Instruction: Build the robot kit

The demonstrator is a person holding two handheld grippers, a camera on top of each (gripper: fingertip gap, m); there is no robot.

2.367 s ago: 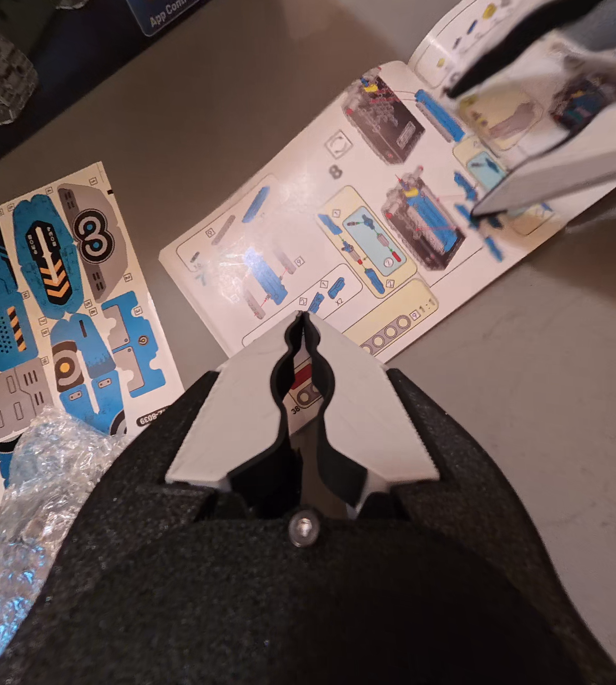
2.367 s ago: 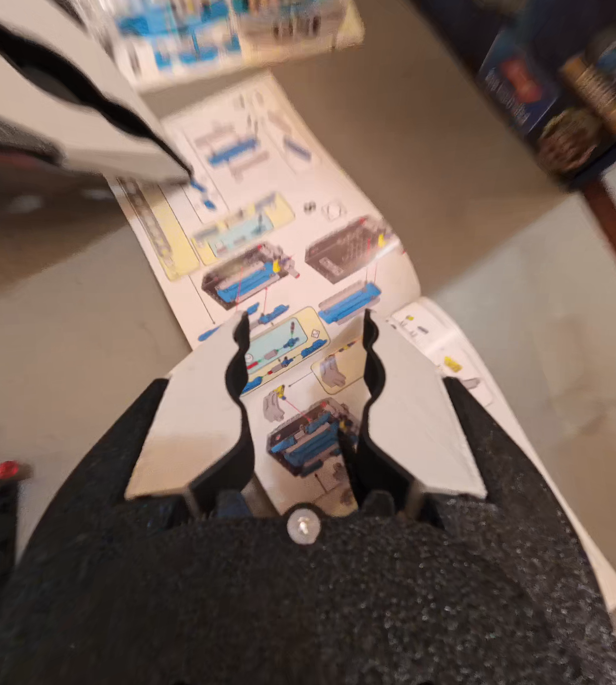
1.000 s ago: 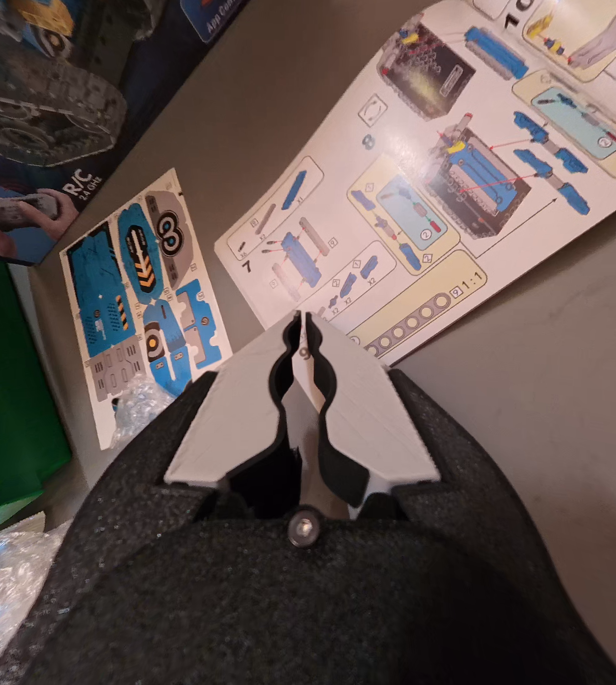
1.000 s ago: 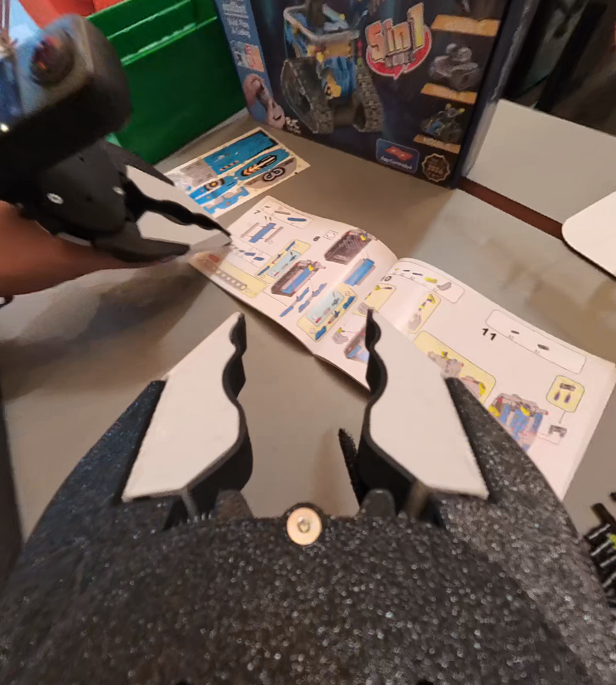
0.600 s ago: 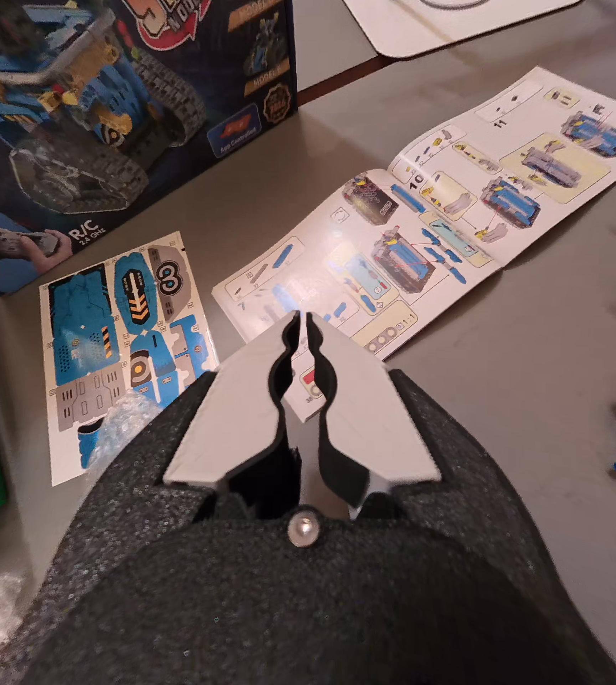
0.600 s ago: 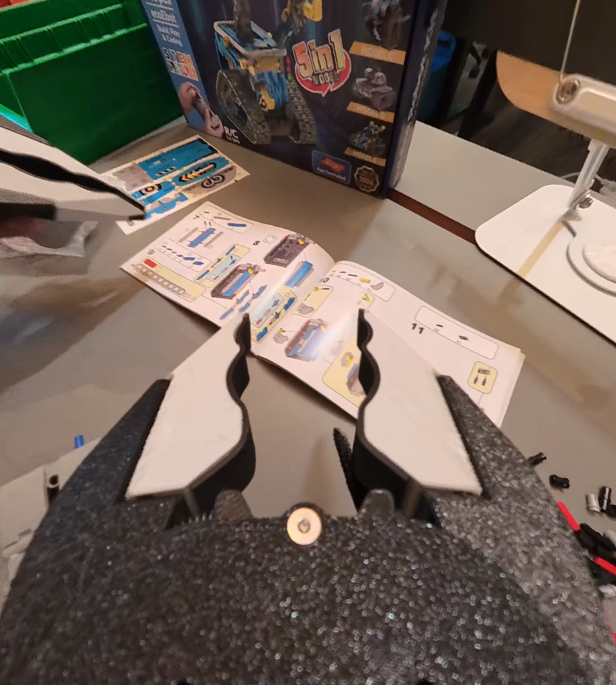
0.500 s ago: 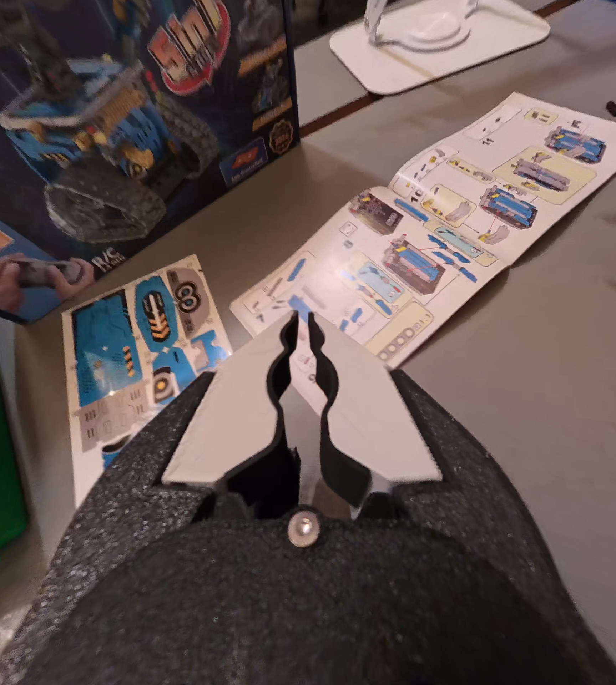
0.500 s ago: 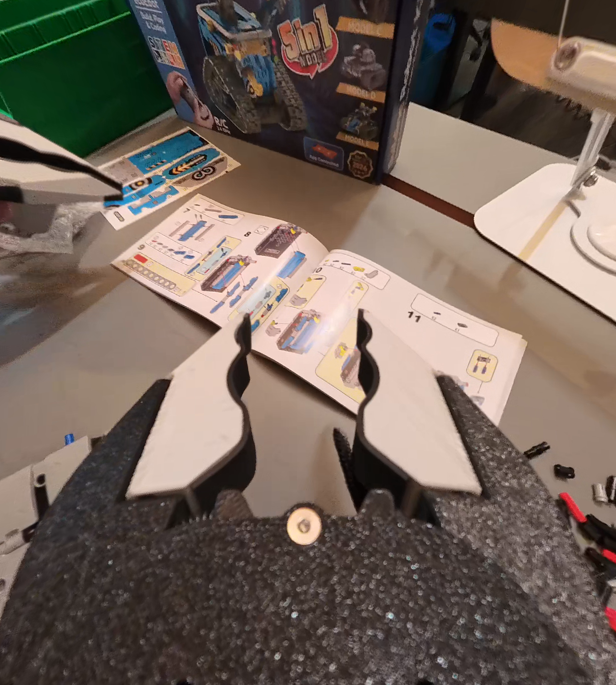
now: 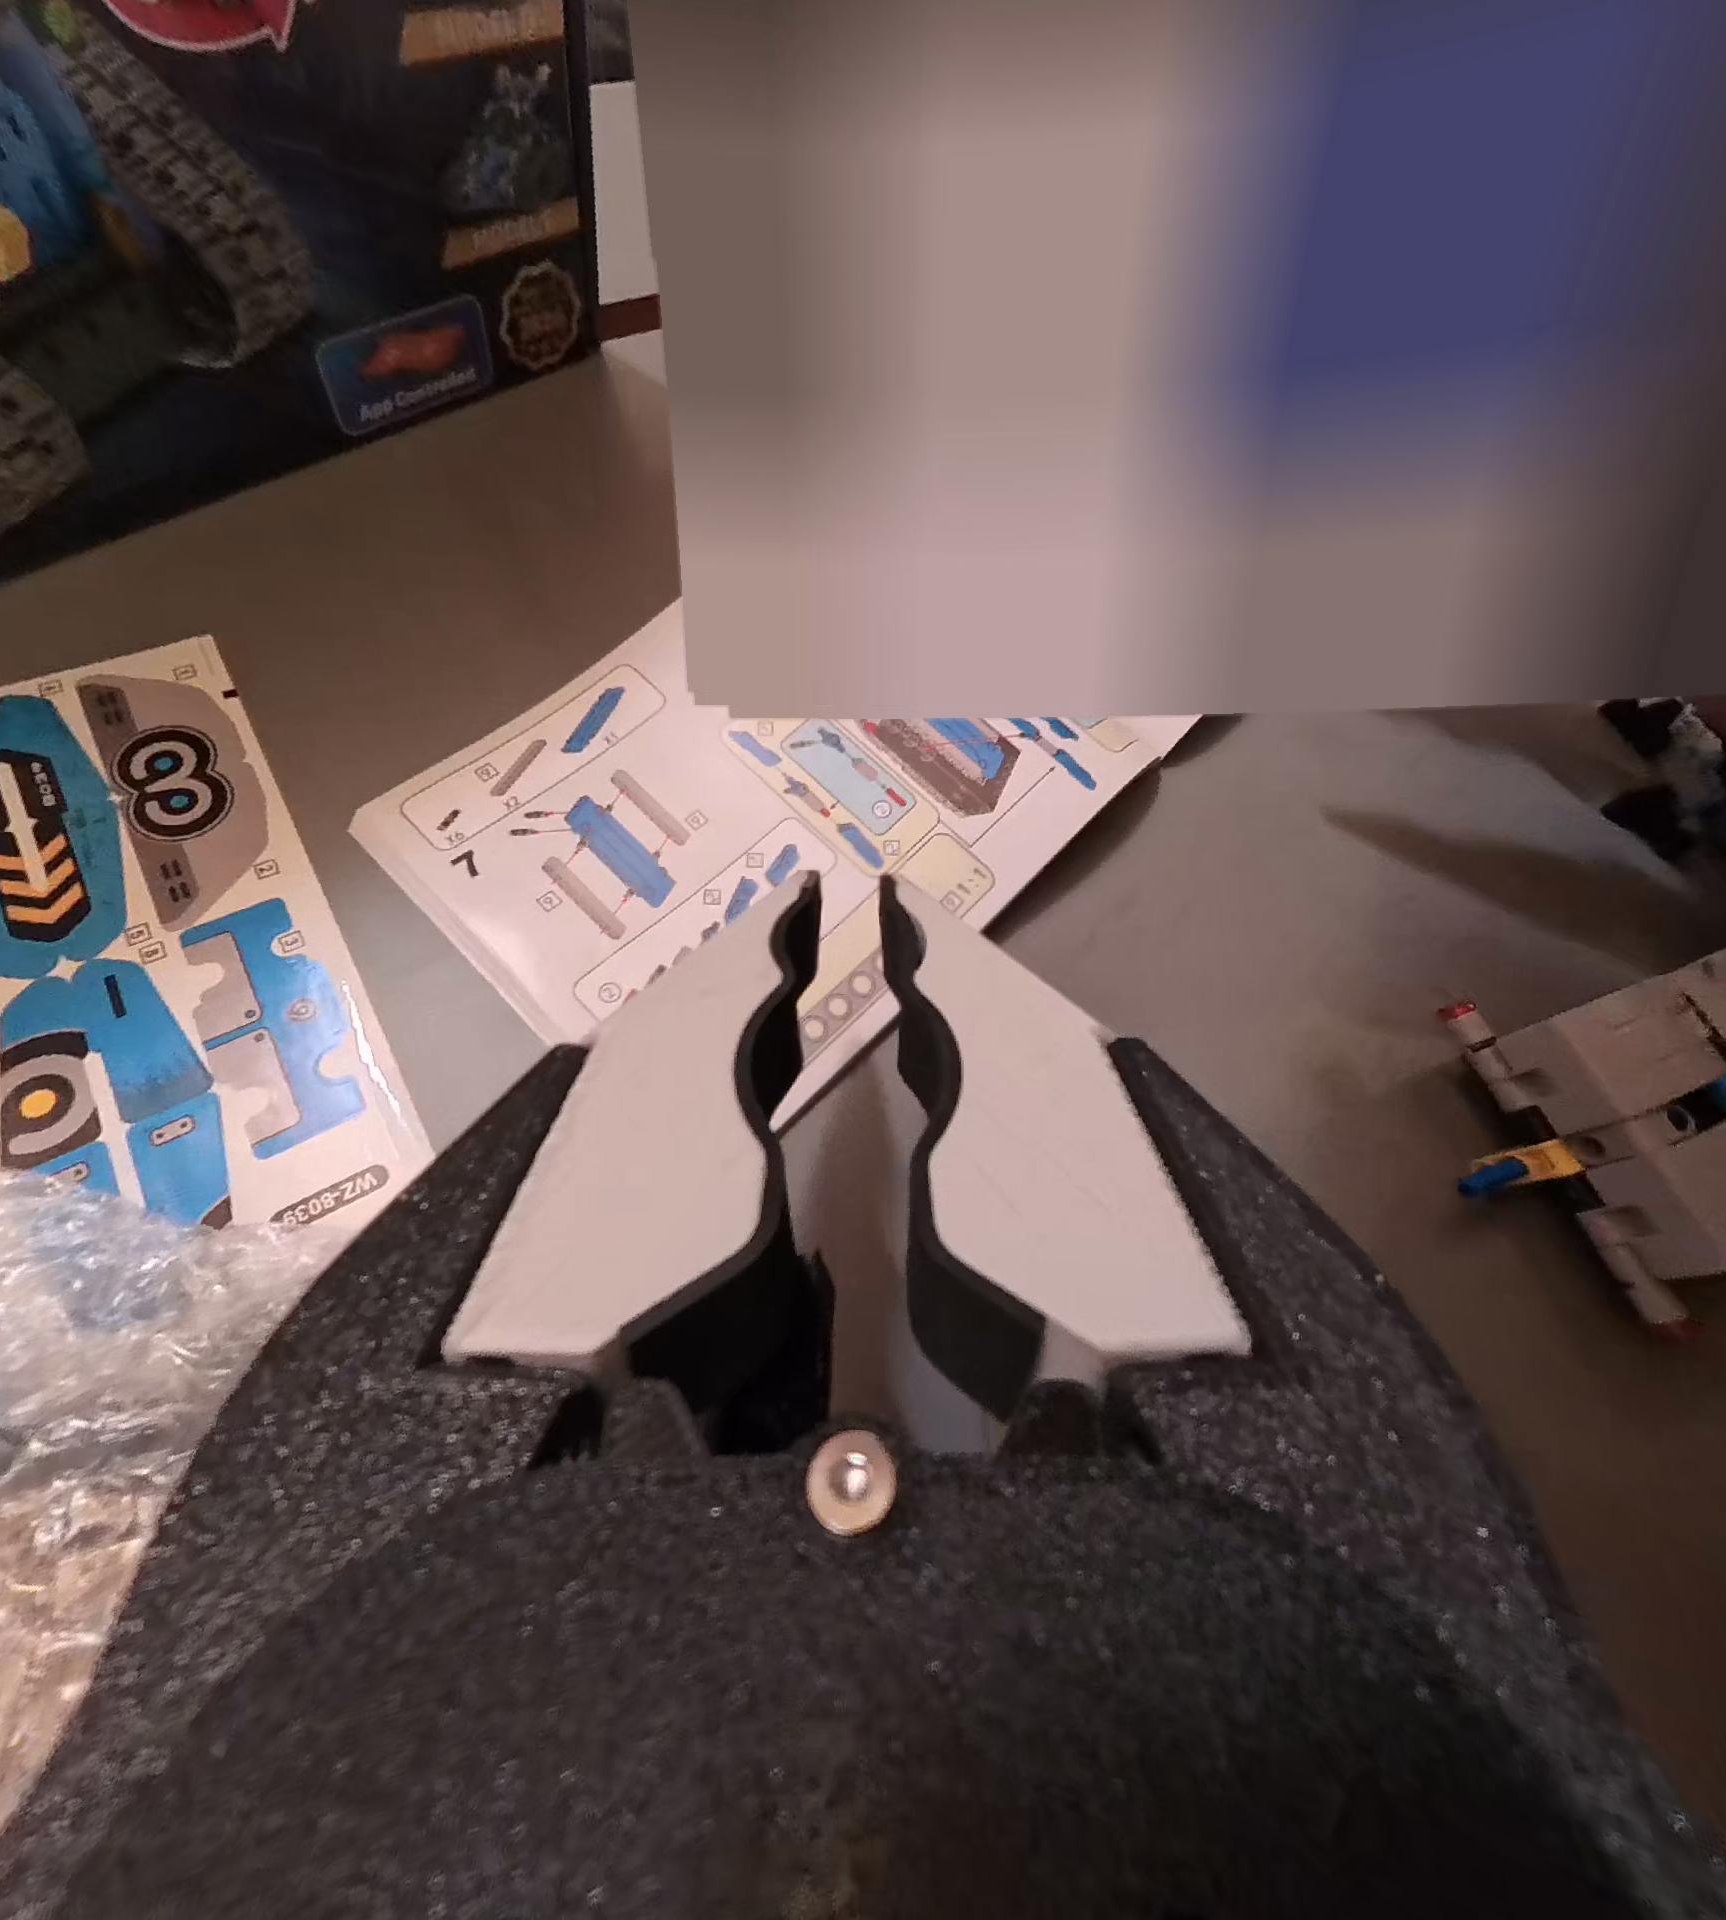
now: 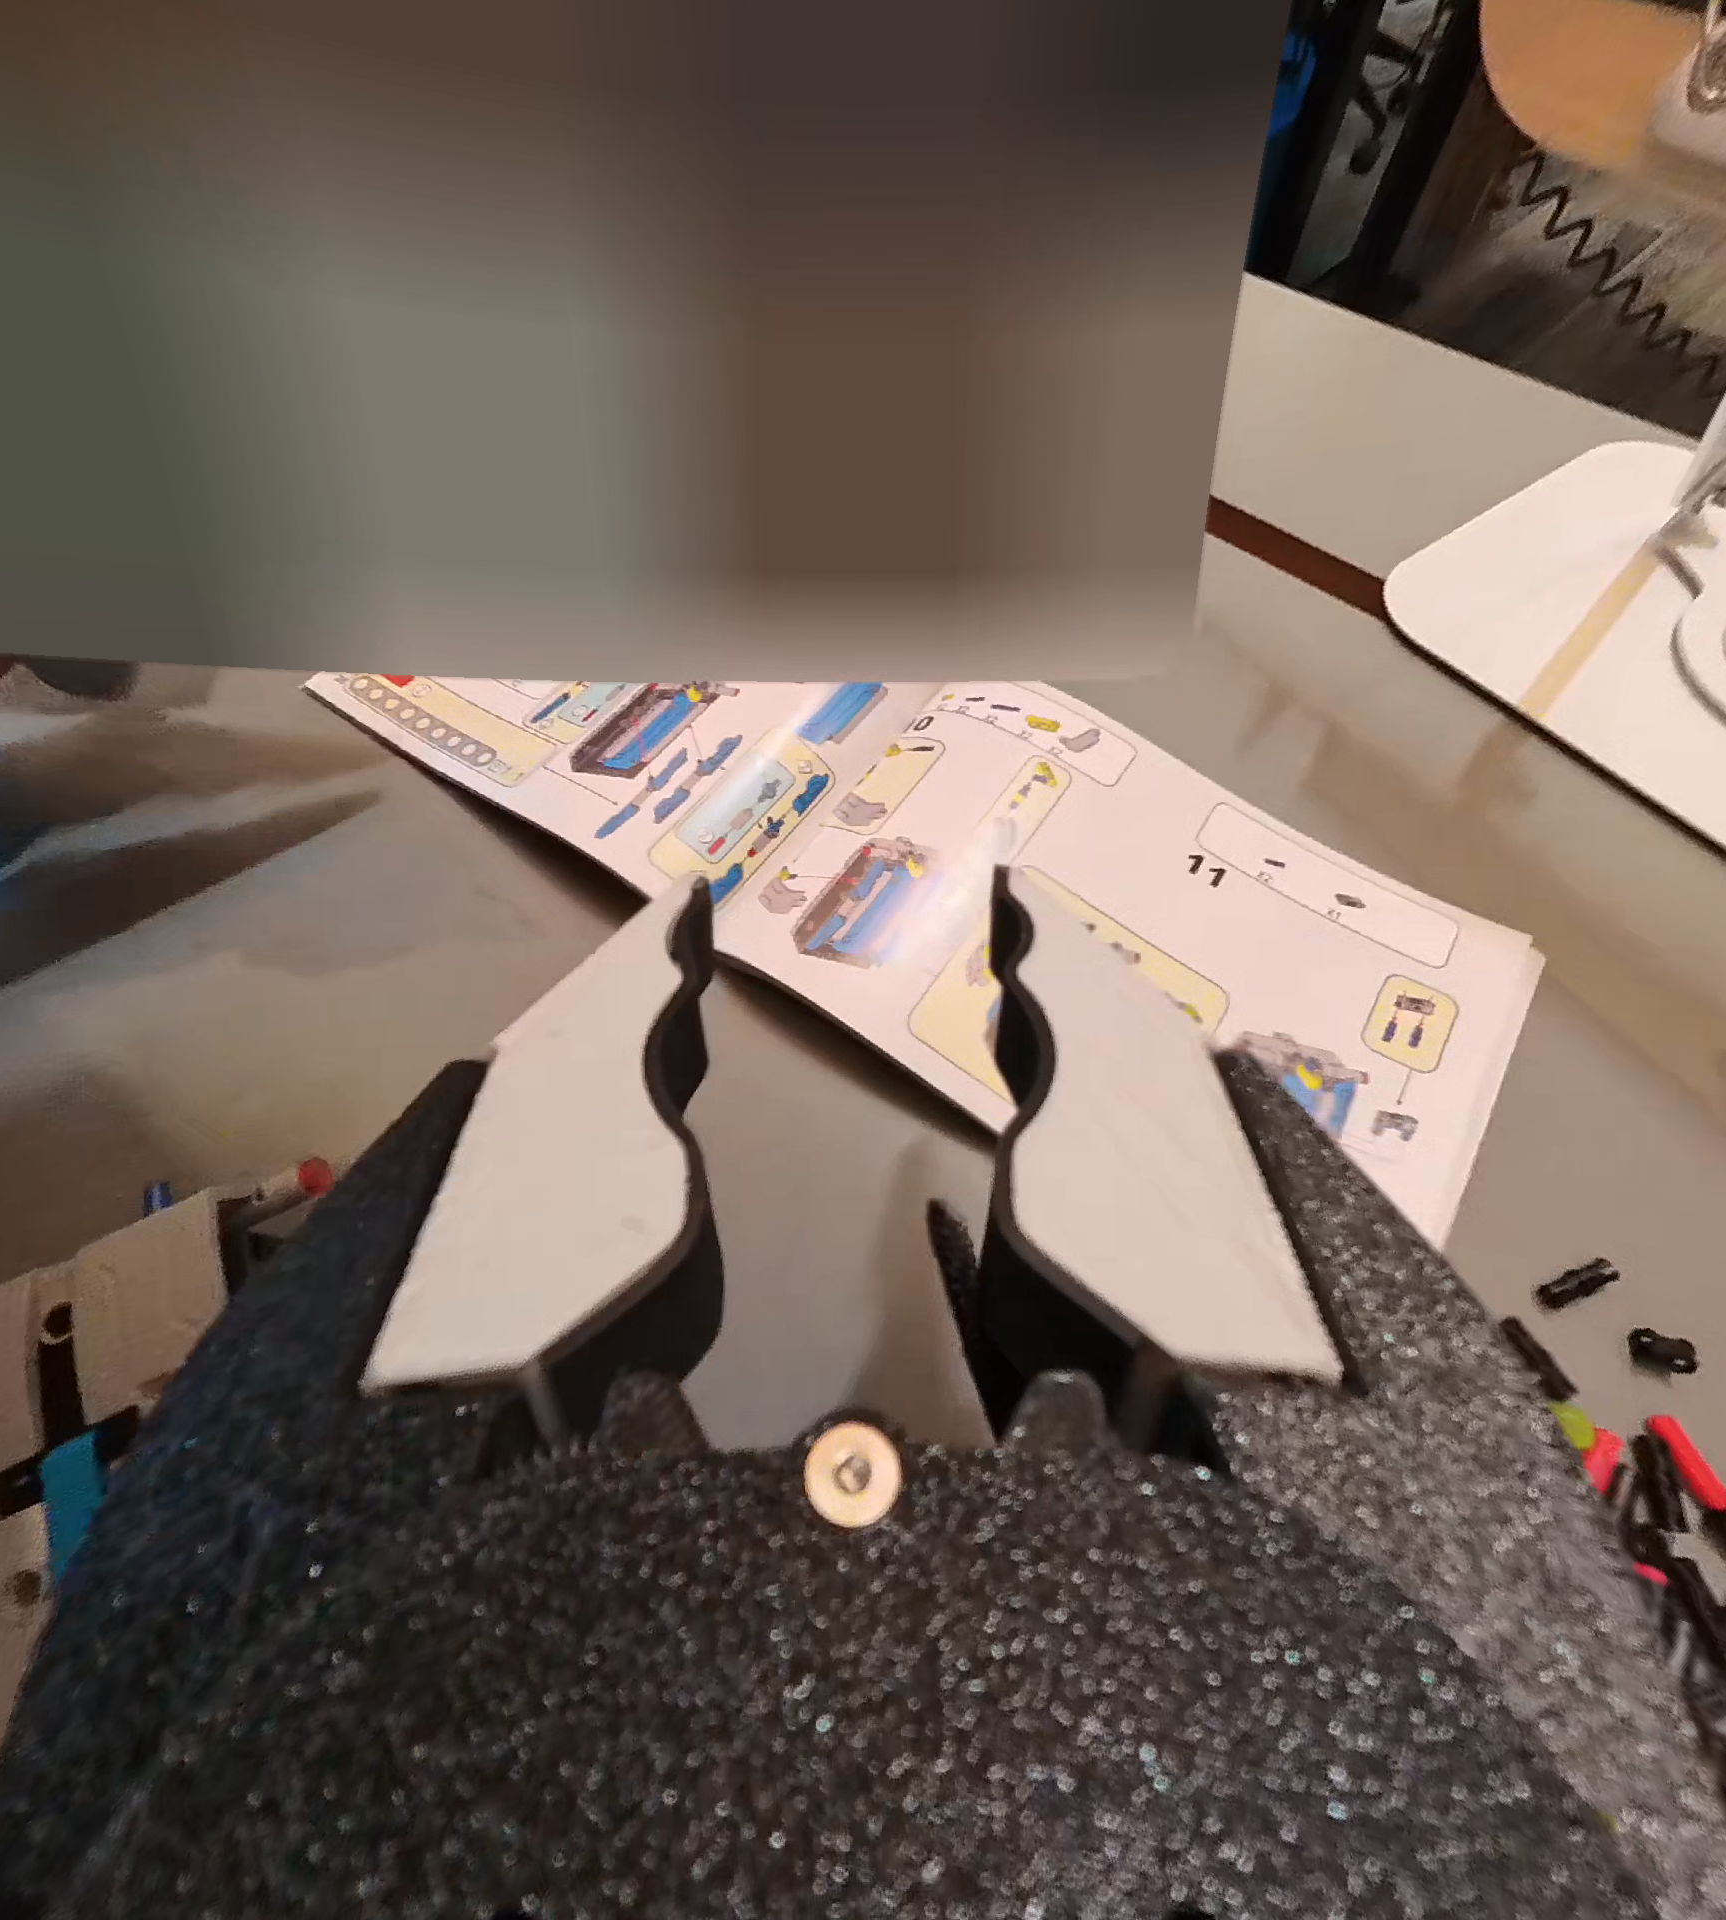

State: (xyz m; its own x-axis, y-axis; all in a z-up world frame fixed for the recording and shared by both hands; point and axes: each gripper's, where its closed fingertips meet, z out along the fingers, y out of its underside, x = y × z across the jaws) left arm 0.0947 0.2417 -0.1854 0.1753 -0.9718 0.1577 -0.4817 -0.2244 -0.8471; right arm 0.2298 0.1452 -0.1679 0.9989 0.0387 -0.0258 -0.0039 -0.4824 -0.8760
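Note:
An open instruction booklet (image 9: 630, 831) lies flat on the grey table. My left gripper (image 9: 851, 883) hovers over its near left corner with the jaws a narrow gap apart and nothing between them. My right gripper (image 10: 851, 883) is open wide and empty, just above the booklet's (image 10: 1202, 914) near edge. A grey brick assembly (image 9: 1648, 1122) with blue and yellow pins lies to the right of the left gripper. It also shows in the right wrist view (image 10: 7, 1403) at the lower left, partly hidden by the gripper body.
A sticker sheet (image 9: 111, 883) and crumpled clear plastic wrap (image 9: 28, 1403) lie left of the booklet. A dark toy box (image 9: 215, 208) stands behind. Several small loose black and red parts (image 10: 1690, 1475) lie at the right. A white lamp base (image 10: 1617, 644) sits far right.
My left gripper's jaws have parted and let go of the booklet corner. Both grippers have come lower and nearer the table. The right gripper has stayed open.

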